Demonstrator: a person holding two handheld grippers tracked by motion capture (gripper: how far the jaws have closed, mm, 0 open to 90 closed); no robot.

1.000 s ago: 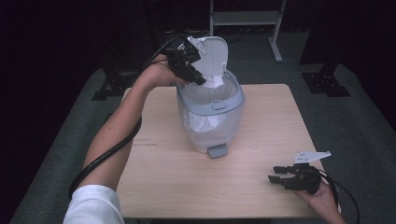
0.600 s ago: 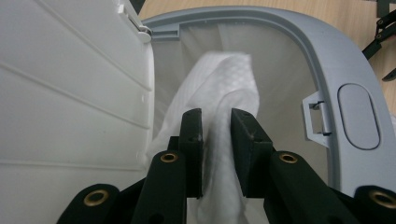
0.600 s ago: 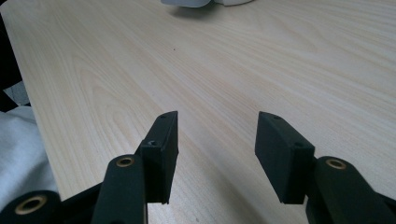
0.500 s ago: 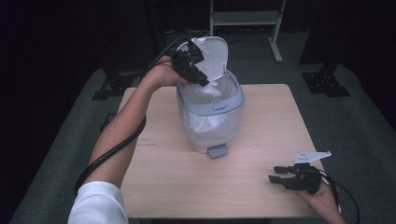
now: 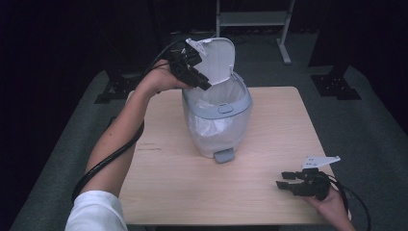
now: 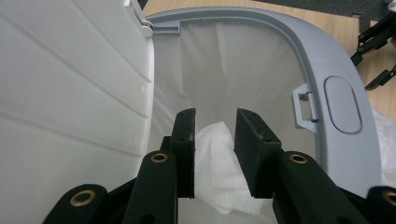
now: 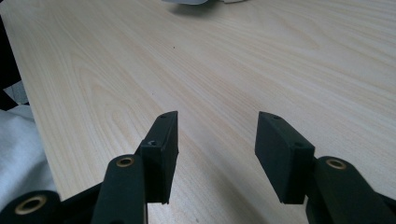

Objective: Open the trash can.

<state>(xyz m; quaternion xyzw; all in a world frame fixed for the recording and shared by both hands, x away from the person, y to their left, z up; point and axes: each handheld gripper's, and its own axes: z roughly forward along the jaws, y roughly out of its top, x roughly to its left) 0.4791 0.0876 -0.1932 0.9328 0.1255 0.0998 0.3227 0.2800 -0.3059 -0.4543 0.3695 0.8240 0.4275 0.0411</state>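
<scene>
Over the mouth of the pale grey-blue pedal bin [image 5: 219, 126], at the far middle of the light wood-grain bench [image 5: 269, 139], the left hand-held gripper [image 5: 192, 76] hangs tilted downward beside the raised lid [image 5: 217, 60]. That lid is smooth white plastic, ribbed on its inner face in the left gripper view [image 6: 70, 93]. The bin's rounded rim [image 6: 322, 70] is matte plastic with an oval recess and a small latch, and a thin, translucent white liner [image 6: 233, 60] drapes inside it. Between the left gripper's flat black pads [image 6: 184, 140] sits a crumpled white paper tissue [image 6: 217, 158], soft and dimpled; the jaws have just been opening and stand apart around it (I cannot tell whether either pad touches it). A small grey foot pedal [image 5: 224, 155] juts from the bin's base.

Down at the bench's near right corner the right hand-held gripper [image 5: 292, 182] rests low over the wood, well apart from the bin, its blocky pads [image 7: 162, 149] spread wide with bare bench between them.
</scene>
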